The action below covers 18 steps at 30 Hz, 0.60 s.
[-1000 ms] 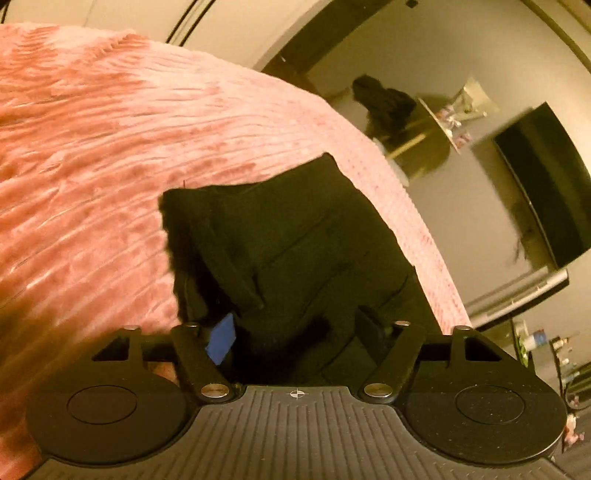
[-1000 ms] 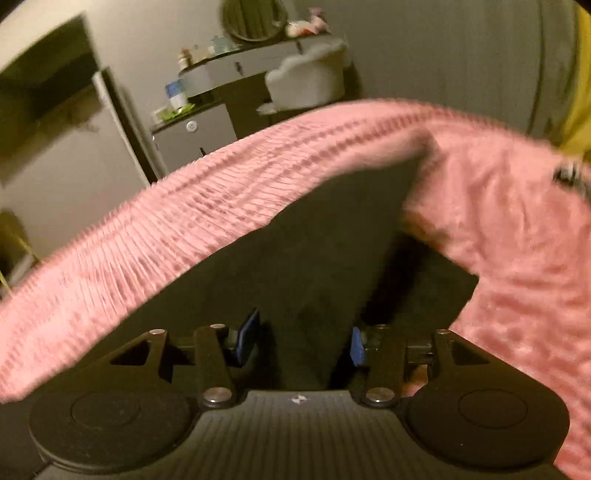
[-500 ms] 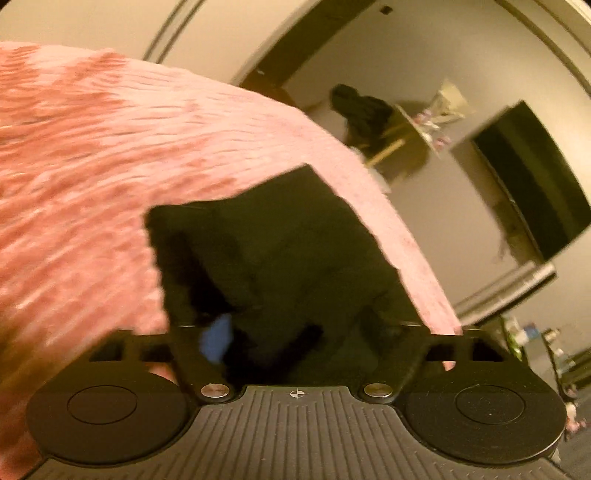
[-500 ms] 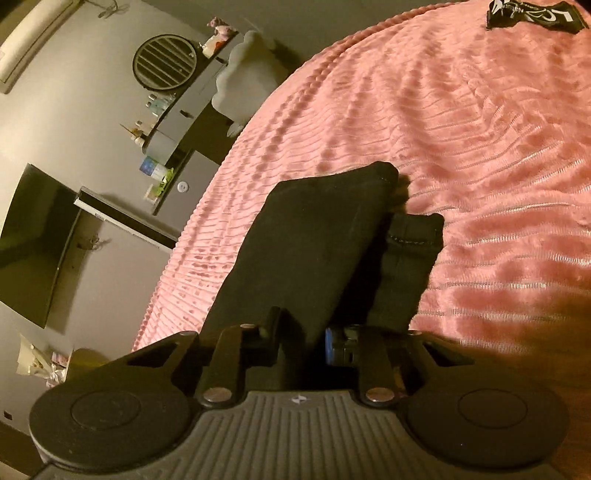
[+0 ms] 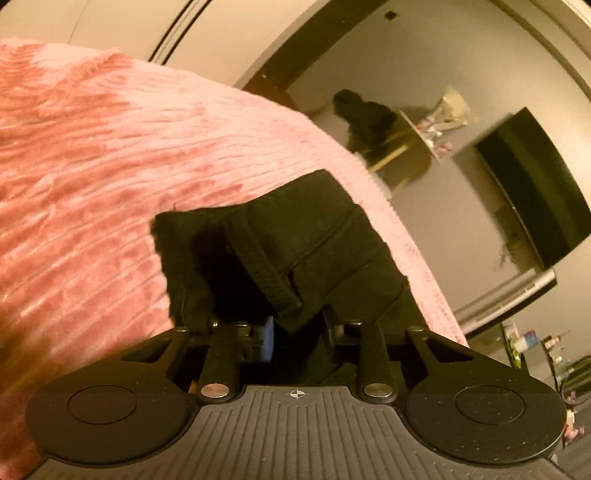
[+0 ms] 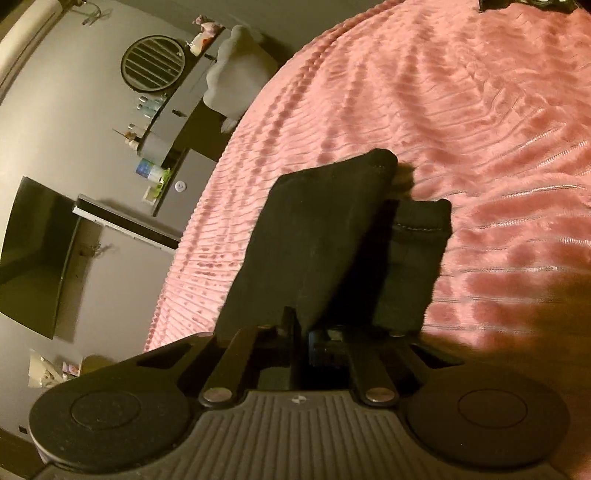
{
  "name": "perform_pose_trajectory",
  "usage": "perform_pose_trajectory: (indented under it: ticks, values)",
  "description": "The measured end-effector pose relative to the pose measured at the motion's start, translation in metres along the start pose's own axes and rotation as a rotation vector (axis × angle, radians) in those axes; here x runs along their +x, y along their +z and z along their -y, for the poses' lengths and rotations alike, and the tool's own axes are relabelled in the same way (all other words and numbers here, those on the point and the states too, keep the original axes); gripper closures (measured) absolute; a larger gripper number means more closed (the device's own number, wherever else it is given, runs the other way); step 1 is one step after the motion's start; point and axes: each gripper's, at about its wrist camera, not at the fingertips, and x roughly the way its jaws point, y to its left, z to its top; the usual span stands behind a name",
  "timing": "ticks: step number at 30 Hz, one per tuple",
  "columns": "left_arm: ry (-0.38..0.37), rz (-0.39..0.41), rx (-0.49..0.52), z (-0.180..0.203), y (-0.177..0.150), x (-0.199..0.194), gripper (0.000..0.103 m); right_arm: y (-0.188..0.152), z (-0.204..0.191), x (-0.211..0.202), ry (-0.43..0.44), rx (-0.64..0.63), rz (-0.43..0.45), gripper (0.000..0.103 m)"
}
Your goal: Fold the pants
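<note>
The black pants [image 5: 310,243] lie on the pink ribbed bedspread [image 5: 92,177]. In the left wrist view the waistband end with a belt loop bunches up right in front of my left gripper [image 5: 299,332], whose jaws have closed in on the cloth. In the right wrist view the pants [image 6: 317,236] show as a raised folded leg panel with a hemmed cuff [image 6: 421,225] beside it. My right gripper [image 6: 303,343] is shut on the near edge of that panel and holds it lifted off the bedspread [image 6: 480,122].
A dark television [image 5: 535,184] hangs on the wall past the bed's edge. A round side table [image 5: 417,147] carries a dark garment. In the right wrist view a dresser [image 6: 166,122] and a round mirror [image 6: 153,62] stand beyond the bed. A black item [image 6: 524,3] lies far up the bed.
Both grippers have closed from open onto the black cloth. The right gripper swung round and lifted the leg panel. The waistband bunched up toward the left gripper.
</note>
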Motion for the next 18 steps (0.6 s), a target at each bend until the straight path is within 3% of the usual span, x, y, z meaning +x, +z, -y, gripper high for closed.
perform_pose_trajectory:
  ticks: [2, 3, 4, 5, 7, 10, 15, 18]
  values:
    - [0.0, -0.011, -0.02, -0.003, 0.0, 0.003, 0.068, -0.002, 0.001, 0.004, -0.001, 0.017, -0.026, 0.093]
    - [-0.004, -0.019, -0.03, -0.004, -0.001, 0.006, 0.056, -0.003, 0.002, 0.007, 0.003, 0.025, -0.044, 0.092]
    - [-0.019, -0.023, -0.038, -0.005, -0.001, 0.009, 0.052, -0.004, 0.002, 0.01, 0.004, 0.035, -0.055, 0.092]
    - [-0.02, -0.017, -0.035, -0.004, -0.001, 0.01, 0.053, -0.005, 0.002, 0.01, 0.003, 0.04, -0.055, 0.092]
    - [0.016, -0.009, -0.006, 0.001, 0.0, 0.011, 0.075, -0.005, -0.002, 0.011, -0.012, 0.028, -0.056, 0.093]
    - [-0.017, 0.003, 0.001, 0.004, 0.008, 0.005, 0.086, -0.003, -0.018, 0.008, -0.046, -0.058, -0.06, 0.098]
    - [-0.122, 0.058, -0.029, 0.012, 0.037, -0.025, 0.089, 0.006, -0.04, -0.013, 0.042, -0.127, -0.056, 0.099]
    - [-0.156, 0.052, -0.038, 0.008, 0.05, -0.036, 0.089, 0.005, -0.039, -0.022, 0.021, -0.182, -0.062, 0.099]
